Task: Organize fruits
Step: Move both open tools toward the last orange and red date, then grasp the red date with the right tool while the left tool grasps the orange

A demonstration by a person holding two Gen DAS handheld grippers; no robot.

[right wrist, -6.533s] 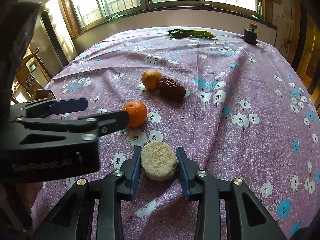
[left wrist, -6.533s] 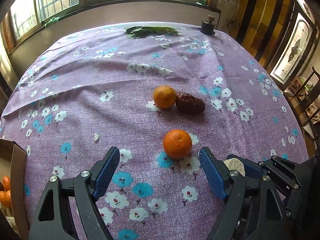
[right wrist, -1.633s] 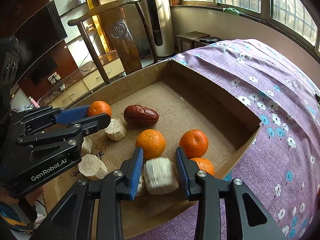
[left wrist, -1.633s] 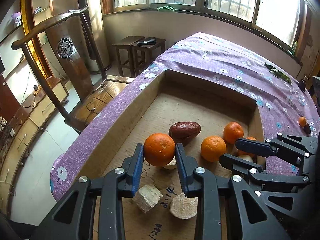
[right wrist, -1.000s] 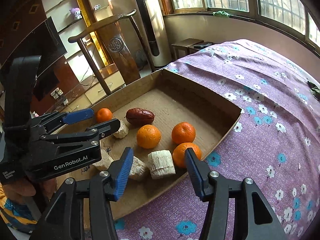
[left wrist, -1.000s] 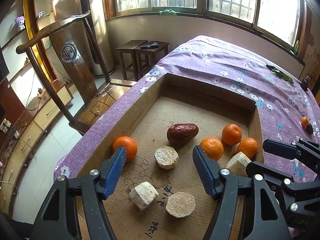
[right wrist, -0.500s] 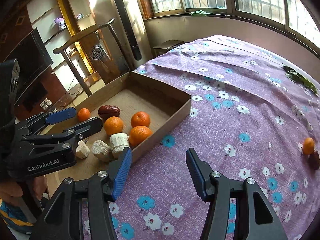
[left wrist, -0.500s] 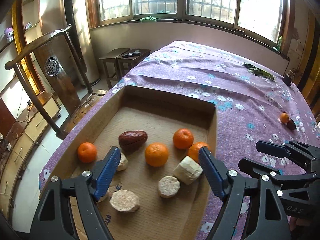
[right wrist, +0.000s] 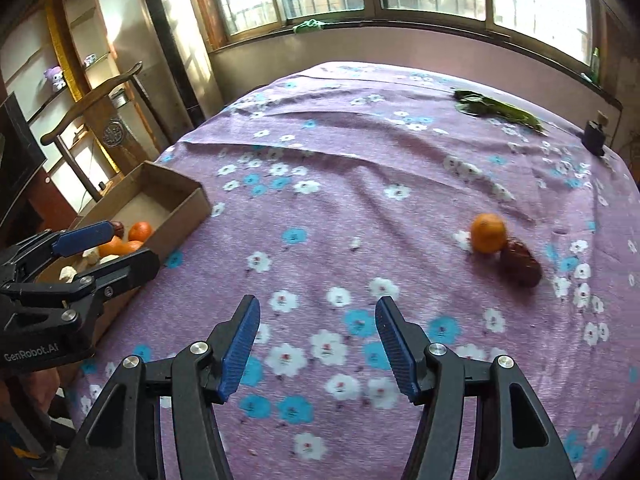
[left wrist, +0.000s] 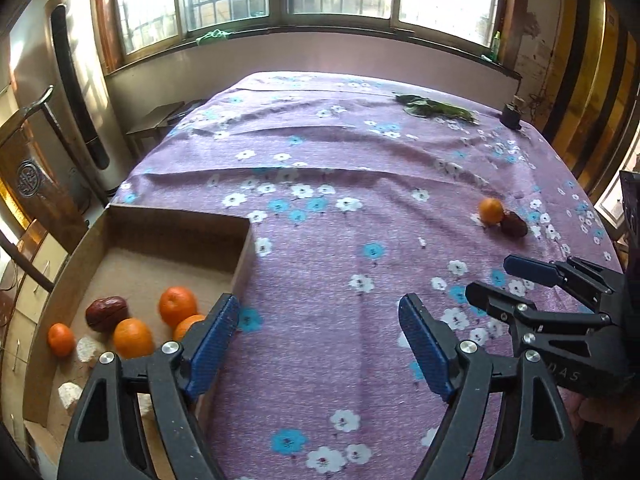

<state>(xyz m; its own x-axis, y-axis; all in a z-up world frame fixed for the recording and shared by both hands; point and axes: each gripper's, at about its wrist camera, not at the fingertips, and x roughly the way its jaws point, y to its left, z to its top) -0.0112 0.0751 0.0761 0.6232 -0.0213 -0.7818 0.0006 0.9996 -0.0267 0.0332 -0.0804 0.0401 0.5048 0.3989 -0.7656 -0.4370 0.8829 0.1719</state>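
Note:
An orange [left wrist: 491, 211] [right wrist: 487, 233] and a dark brown date [left wrist: 513, 224] [right wrist: 519, 263] lie touching each other on the purple flowered cloth, far right. A cardboard box [left wrist: 176, 216] [right wrist: 176, 188] at the left table edge holds several oranges [left wrist: 178, 306], a date [left wrist: 107, 307] and pale chunks [left wrist: 87, 347]. My left gripper [left wrist: 318, 334] hangs open over bare cloth beside the box's right wall, nothing between its fingers. My right gripper [right wrist: 318, 330] is empty, its jaws opening, above the cloth well short of the orange.
A bunch of green leaves [left wrist: 436, 106] [right wrist: 500, 110] and a small dark jar [left wrist: 511, 114] [right wrist: 595, 130] sit at the far edge of the table. A wooden chair [right wrist: 100, 112] and low stools [left wrist: 164, 116] stand left of the table, windows behind.
Both grippers swung right, away from the box and over the cloth. The box slid to the left of both views, and the orange and date came nearer. The right jaws widened a little.

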